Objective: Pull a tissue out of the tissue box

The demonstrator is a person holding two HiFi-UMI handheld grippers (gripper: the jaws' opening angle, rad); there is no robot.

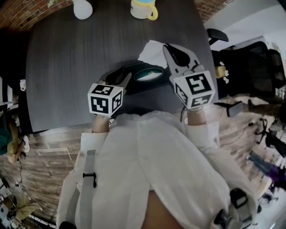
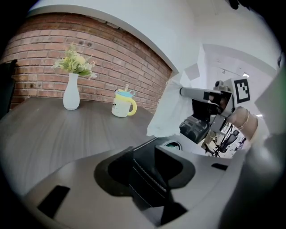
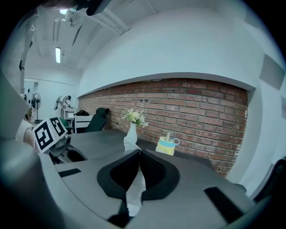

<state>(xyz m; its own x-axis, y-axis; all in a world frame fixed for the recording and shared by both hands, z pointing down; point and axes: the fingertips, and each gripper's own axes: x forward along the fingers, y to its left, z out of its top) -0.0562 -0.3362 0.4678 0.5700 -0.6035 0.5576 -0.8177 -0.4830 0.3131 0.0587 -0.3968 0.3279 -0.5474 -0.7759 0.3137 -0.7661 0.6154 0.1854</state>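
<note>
The black tissue box lies on the dark table, with a teal oval opening on top. My left gripper is at the box's left end. In the left gripper view, the stitched box edge sits clamped between the jaws of the left gripper. My right gripper is raised beyond the box and shut on a white tissue. The tissue hangs from it, with its lower edge just over the opening. The tissue runs between the closed jaws of the right gripper.
At the table's far edge stand a white vase with flowers and a yellow mug, in front of a brick wall. A black office chair stands to the right of the table.
</note>
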